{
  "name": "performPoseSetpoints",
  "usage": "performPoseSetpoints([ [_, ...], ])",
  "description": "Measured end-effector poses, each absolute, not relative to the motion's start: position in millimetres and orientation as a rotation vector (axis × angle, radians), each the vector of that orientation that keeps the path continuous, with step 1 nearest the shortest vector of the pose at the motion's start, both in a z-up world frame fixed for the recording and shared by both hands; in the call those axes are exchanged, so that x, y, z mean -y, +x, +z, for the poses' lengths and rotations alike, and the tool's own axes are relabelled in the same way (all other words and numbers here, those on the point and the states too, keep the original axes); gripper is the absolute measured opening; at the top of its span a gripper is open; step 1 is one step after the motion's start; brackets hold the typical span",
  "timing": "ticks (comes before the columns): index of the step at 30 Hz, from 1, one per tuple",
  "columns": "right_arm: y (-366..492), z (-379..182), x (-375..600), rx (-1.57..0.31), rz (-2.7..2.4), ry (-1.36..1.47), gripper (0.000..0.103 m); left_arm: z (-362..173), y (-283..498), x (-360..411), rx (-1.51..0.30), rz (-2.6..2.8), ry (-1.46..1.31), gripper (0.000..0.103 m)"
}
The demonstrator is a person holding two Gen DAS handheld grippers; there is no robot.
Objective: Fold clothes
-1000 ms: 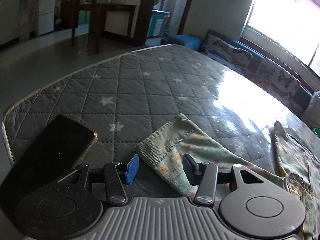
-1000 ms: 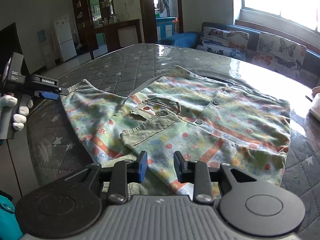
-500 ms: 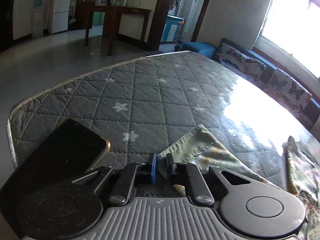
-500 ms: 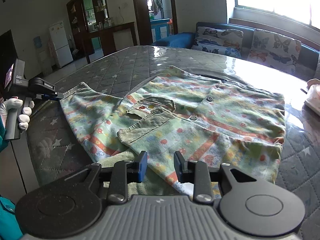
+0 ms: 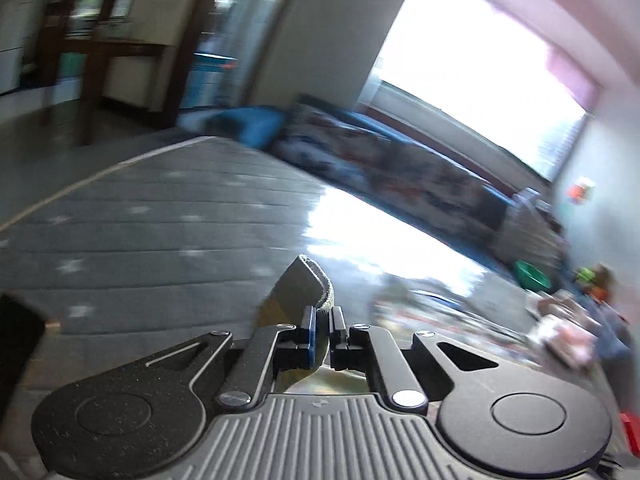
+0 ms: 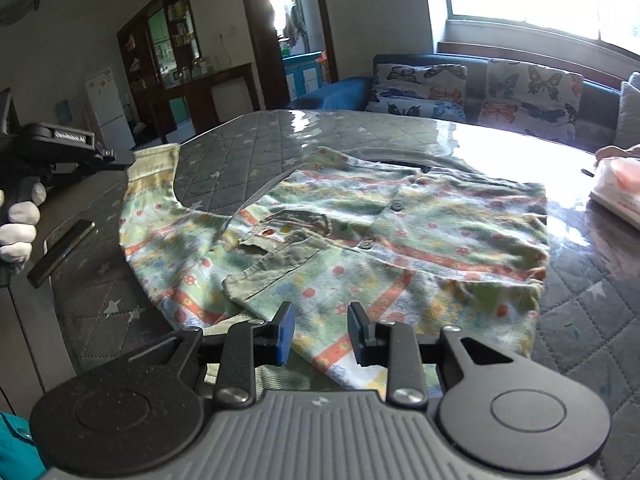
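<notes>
Left claw (image 5: 323,334): clamped on the ribbed sleeve cuff (image 5: 310,286), which is held raised off the counter (image 6: 248,136); in the right wrist view the cuff is seen at the claw's tip at the far left.
Right claw (image 6: 320,334): partly open, nothing gripped, poised just over the near edge of the shirt (image 6: 400,236).
Shirt: spread flat on the quilted grey counter, buttons up, one sleeve drawn out toward the left claw.
Phone (image 6: 60,254): lying on the counter's left edge, beside the sleeve.
Left wrist view: blurred.
</notes>
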State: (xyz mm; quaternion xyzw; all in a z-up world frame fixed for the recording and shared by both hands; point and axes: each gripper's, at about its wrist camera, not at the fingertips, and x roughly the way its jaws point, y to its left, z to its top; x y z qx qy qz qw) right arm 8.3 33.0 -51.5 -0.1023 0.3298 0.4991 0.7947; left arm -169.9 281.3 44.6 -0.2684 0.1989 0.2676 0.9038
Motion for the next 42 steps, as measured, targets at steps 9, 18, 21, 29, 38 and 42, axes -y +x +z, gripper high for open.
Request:
performPoseSetpoints([
  [9, 22, -52, 1, -0.723, 0.986, -0.134, 0.029, 61, -99, -203, -0.437, 0.138, -0.546, 0.006],
  [18, 39, -52, 34, -0.744, 0.881, -0.048, 0.029, 33, -51, -155, -0.553, -0.074, -0.502, 0.006],
  [21, 44, -52, 38, -0.75, 0.854, -0.028, 0.029, 26, -55, -152, -0.585, -0.129, -0.489, 0.009],
  [29, 52, -56, 26, -0.785, 0.873, 0.003, 0.029, 18, -84, -178, -0.609, -0.057, -0.419, 0.018],
  [38, 65, -77, -8, -0.848, 0.893, -0.042, 0.029, -12, -124, -227, -0.696, 0.132, -0.443, 0.02],
  [42, 64, -79, -16, -0.841, 0.893, -0.073, 0.029, -21, -132, -234, -0.729, 0.141, -0.45, 0.022],
])
